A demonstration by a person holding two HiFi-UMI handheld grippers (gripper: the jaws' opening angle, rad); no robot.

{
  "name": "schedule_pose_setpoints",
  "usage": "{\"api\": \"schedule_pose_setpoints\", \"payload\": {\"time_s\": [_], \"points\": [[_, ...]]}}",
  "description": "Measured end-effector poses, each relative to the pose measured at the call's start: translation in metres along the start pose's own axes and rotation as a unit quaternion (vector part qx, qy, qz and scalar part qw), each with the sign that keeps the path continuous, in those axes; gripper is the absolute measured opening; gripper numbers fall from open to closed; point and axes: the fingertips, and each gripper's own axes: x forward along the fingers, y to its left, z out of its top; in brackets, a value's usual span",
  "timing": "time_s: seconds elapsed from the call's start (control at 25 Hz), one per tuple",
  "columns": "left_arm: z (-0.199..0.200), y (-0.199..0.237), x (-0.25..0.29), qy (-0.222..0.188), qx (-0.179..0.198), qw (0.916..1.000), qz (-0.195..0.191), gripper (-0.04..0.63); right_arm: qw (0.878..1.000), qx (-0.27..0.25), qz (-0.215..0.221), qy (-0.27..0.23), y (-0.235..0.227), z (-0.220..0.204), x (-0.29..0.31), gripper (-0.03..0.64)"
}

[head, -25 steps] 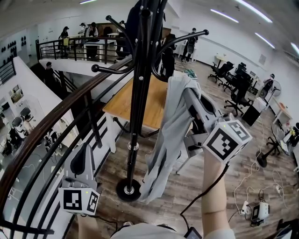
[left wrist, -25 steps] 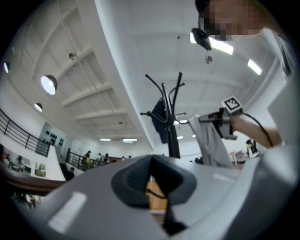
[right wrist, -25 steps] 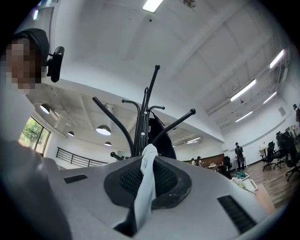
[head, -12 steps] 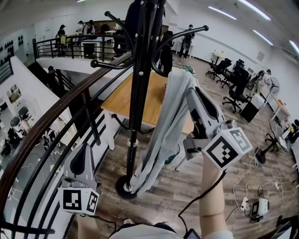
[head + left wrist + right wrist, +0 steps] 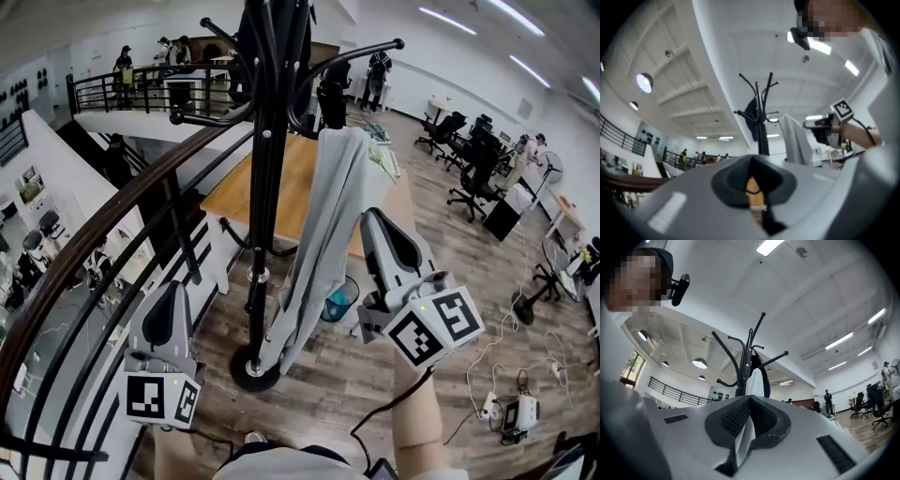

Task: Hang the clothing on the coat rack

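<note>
A black coat rack (image 5: pixel 259 187) stands on a round base (image 5: pixel 254 367) beside the railing. A long light-grey garment (image 5: pixel 326 220) hangs from one of its upper hooks and reaches nearly to the base. My right gripper (image 5: pixel 372 221) sits just right of the garment at mid height, jaws together, apart from the cloth. The right gripper view shows the rack (image 5: pixel 744 366) and the garment (image 5: pixel 756 382) beyond the shut right gripper (image 5: pixel 749 401). My left gripper (image 5: pixel 170 298) is low at the left, shut and empty. In its view are the rack (image 5: pixel 762 124), the garment (image 5: pixel 795 139) and the left gripper (image 5: pixel 751 161).
A dark garment (image 5: pixel 752 112) also hangs on the rack. A dark curved railing (image 5: pixel 112 244) runs along the left over a stairwell. A wooden table (image 5: pixel 292 192) and a blue bin (image 5: pixel 339 303) stand behind the rack. Office chairs (image 5: pixel 473 178) and floor cables (image 5: pixel 497 394) lie right.
My right gripper has drawn down and back from the top of the grey garment. The garment now hangs straight from the hook by itself. The left gripper has stayed put.
</note>
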Motion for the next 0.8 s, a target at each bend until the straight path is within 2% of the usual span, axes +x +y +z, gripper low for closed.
{"api": "schedule_pose_setpoints", "payload": {"time_s": [0.36, 0.8], "points": [[0.007, -0.034, -0.022, 0.009, 0.003, 0.9999, 0.004, 0.009, 1.0, -0.005, 0.008, 0.025, 0.007, -0.018, -0.041, 0.0], [0.021, -0.066, -0.049, 0.008, 0.012, 0.9996, 0.025, 0.009, 0.998, -0.035, 0.008, 0.049, 0.012, -0.04, -0.092, 0.002]]}}
